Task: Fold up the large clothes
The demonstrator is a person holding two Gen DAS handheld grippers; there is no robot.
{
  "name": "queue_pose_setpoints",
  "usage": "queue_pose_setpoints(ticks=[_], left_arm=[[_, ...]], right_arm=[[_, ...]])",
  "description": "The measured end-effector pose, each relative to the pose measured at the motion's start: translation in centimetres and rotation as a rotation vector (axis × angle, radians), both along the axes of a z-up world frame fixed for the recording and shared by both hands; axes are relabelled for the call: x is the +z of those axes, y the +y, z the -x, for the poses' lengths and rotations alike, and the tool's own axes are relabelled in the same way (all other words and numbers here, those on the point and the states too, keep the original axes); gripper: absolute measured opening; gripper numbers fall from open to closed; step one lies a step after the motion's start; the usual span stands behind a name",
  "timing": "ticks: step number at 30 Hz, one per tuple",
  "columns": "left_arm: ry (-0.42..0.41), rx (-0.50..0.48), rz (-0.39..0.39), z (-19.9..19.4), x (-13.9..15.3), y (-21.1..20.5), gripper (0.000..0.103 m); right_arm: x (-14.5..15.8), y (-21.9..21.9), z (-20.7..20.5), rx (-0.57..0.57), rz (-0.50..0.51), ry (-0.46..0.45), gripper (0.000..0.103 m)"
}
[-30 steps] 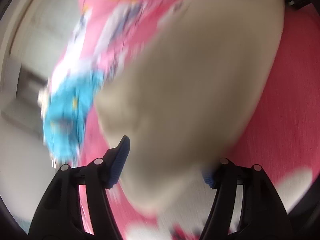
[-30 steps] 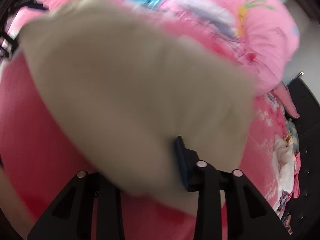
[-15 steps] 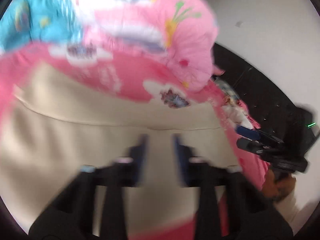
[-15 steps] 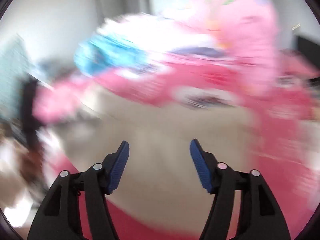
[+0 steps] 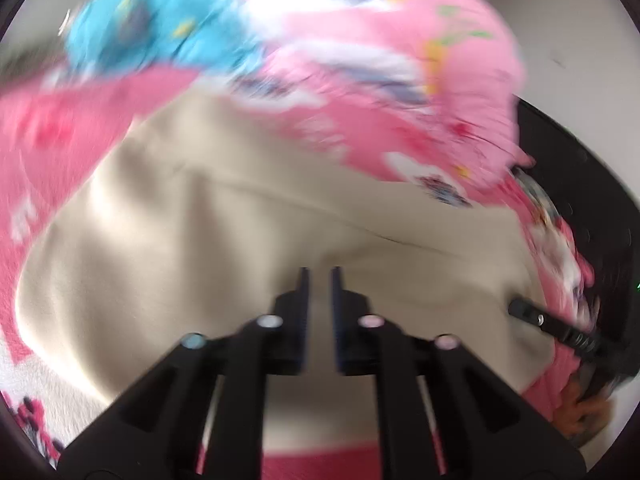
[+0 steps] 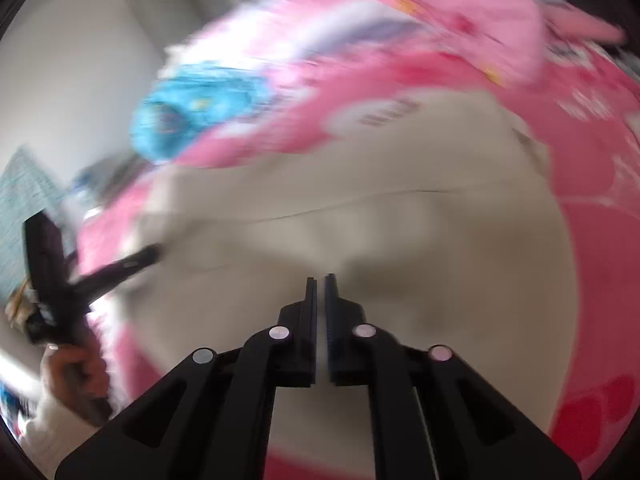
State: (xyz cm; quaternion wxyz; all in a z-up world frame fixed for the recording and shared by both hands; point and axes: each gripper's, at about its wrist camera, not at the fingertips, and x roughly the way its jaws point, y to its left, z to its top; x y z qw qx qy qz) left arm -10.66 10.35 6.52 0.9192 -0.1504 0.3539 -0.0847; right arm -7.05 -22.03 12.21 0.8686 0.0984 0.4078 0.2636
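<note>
A large beige garment (image 5: 180, 264) lies spread on a pink bed sheet (image 5: 52, 132). My left gripper (image 5: 319, 272) stands over its near part, jaws almost together and opening slightly, with a pinch of the cloth puckered up between the tips. In the right wrist view the garment (image 6: 440, 232) bunches up to my right gripper (image 6: 321, 279), which is shut on a fold of it. Each view shows the other gripper at the garment's side: the right one (image 5: 560, 328) and the left one (image 6: 108, 272), held by a hand (image 6: 76, 368).
A crumpled pink, white and blue quilt (image 5: 360, 60) is heaped along the far side of the bed, also visible as the quilt (image 6: 320, 60). A black piece of furniture (image 5: 580, 200) stands at the bed's right side. White walls lie beyond.
Both wrists have rolled and lifted. The left jaws closed from wide open onto the garment. The right jaws, wide half a second ago, have shut on it. The cloth now puckers at both tips.
</note>
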Motion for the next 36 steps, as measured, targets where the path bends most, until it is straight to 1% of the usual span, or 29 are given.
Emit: queue_pose_setpoints(ticks=[1, 2, 3, 4, 5, 6, 7, 8, 9, 11, 12, 13, 14, 15, 16, 17, 18, 19, 20, 21, 22, 23, 26, 28, 31, 32, 34, 35, 36], left_arm=[[-0.008, -0.058, -0.004, 0.6, -0.1, -1.5, 0.017], [0.006, -0.090, -0.015, 0.3, -0.6, -2.7, 0.021], [0.044, -0.093, -0.096, 0.2, -2.3, -4.4, 0.022], [0.038, -0.085, -0.200, 0.3, -3.9, -5.8, 0.022], [0.044, -0.085, -0.269, 0.1, -4.6, -6.7, 0.022], [0.061, -0.088, -0.284, -0.6, -4.2, -7.1, 0.022], [0.070, -0.092, -0.273, -0.3, -3.8, -6.8, 0.022], [0.075, -0.096, -0.247, -0.2, -3.6, -6.4, 0.022], [0.085, -0.101, -0.192, -0.2, -3.0, -5.6, 0.022], [0.073, -0.076, -0.162, 0.1, -1.4, -4.7, 0.022], [0.054, -0.043, -0.174, 0.3, -0.8, -4.4, 0.026], [0.022, -0.009, -0.190, 0.5, 0.1, -4.1, 0.031], [-0.008, -0.002, -0.194, -0.3, 1.1, -3.9, 0.039], [-0.014, -0.007, -0.205, -1.1, 1.5, -4.0, 0.047], [-0.012, -0.011, -0.227, -2.3, 1.8, -4.1, 0.051], [0.008, -0.026, -0.282, -4.0, 1.6, -4.4, 0.055], [0.021, -0.032, -0.321, -5.0, 1.2, -4.6, 0.056], [0.047, -0.034, -0.365, -6.2, 0.1, -4.8, 0.058], [0.072, -0.042, -0.378, -6.8, -1.0, -4.7, 0.069], [0.097, -0.045, -0.360, -7.4, -3.0, -4.4, 0.071], [0.107, -0.044, -0.344, -7.6, -3.6, -4.1, 0.071], [0.116, -0.047, -0.344, -8.0, -3.4, -4.1, 0.071], [0.151, -0.068, -0.290, -8.5, -2.4, -3.3, 0.071], [0.156, -0.055, -0.260, -7.4, -0.8, -2.4, 0.068], [0.092, 0.010, -0.259, -7.0, 1.4, -0.6, 0.067], [0.092, 0.022, -0.243, -7.6, 1.6, 0.2, 0.067], [0.145, 0.047, -0.207, -10.1, 0.5, 2.4, 0.067], [0.178, 0.035, -0.189, -11.3, -0.8, 3.1, 0.069], [0.210, 0.010, -0.155, -12.4, -2.9, 3.7, 0.070]], right_arm=[[0.2, 1.3, 0.3, 0.085, -0.023, -0.021, 0.007], [0.0, 2.8, 0.6, 0.143, -0.014, -0.036, 0.008], [-0.7, 4.5, 1.0, 0.188, 0.028, -0.042, 0.014], [-1.9, 6.0, 0.9, 0.212, 0.104, -0.025, 0.017], [-4.0, 7.4, 0.7, 0.218, 0.211, 0.016, 0.017], [-4.7, 7.1, 0.6, 0.216, 0.199, 0.007, 0.015], [-4.5, 5.9, -0.1, 0.209, 0.139, 0.052, 0.014], [-4.3, 5.1, -0.5, 0.200, 0.099, 0.096, 0.008], [-4.2, 4.0, -0.8, 0.180, 0.064, 0.138, 0.004], [-3.0, 2.7, -0.3, 0.151, 0.054, 0.151, 0.004], [-1.7, 2.3, 0.1, 0.132, 0.078, 0.112, 0.009], [-0.2, 2.2, 0.5, 0.096, 0.125, 0.044, 0.012], [1.1, 2.2, 0.8, 0.065, 0.160, -0.028, 0.021], [1.9, 2.0, 0.9, 0.039, 0.177, -0.082, 0.030], [2.7, 1.9, -0.2, 0.002, 0.205, -0.114, 0.032], [2.9, 1.6, -1.5, -0.025, 0.231, -0.114, 0.033], [2.7, 1.6, -2.7, -0.048, 0.262, -0.103, 0.034], [1.4, 1.5, -4.6, -0.083, 0.323, -0.074, 0.035], [-0.2, 1.4, -5.8, -0.086, 0.347, -0.042, 0.035], [-2.0, 0.9, -6.7, -0.076, 0.327, -0.016, 0.035], [-2.8, 1.0, -7.3, -0.074, 0.299, -0.012, 0.035], [-2.9, 0.9, -7.4, -0.078, 0.276, -0.022, 0.035], [-2.1, 1.8, -7.5, -0.079, 0.326, -0.029, 0.035], [-0.4, 1.8, -6.6, -0.069, 0.353, -0.021, 0.036], [1.7, 1.4, -6.1, -0.108, 0.416, -0.089, 0.041], [1.8, 0.5, -6.7, -0.131, 0.405, -0.089, 0.043], [0.1, -1.3, -9.1, -0.160, 0.364, -0.010, 0.049], [-1.7, -2.4, -10.4, -0.144, 0.306, 0.029, 0.051], [-3.0, -3.2, -10.9, -0.147, 0.260, 0.040, 0.052]])
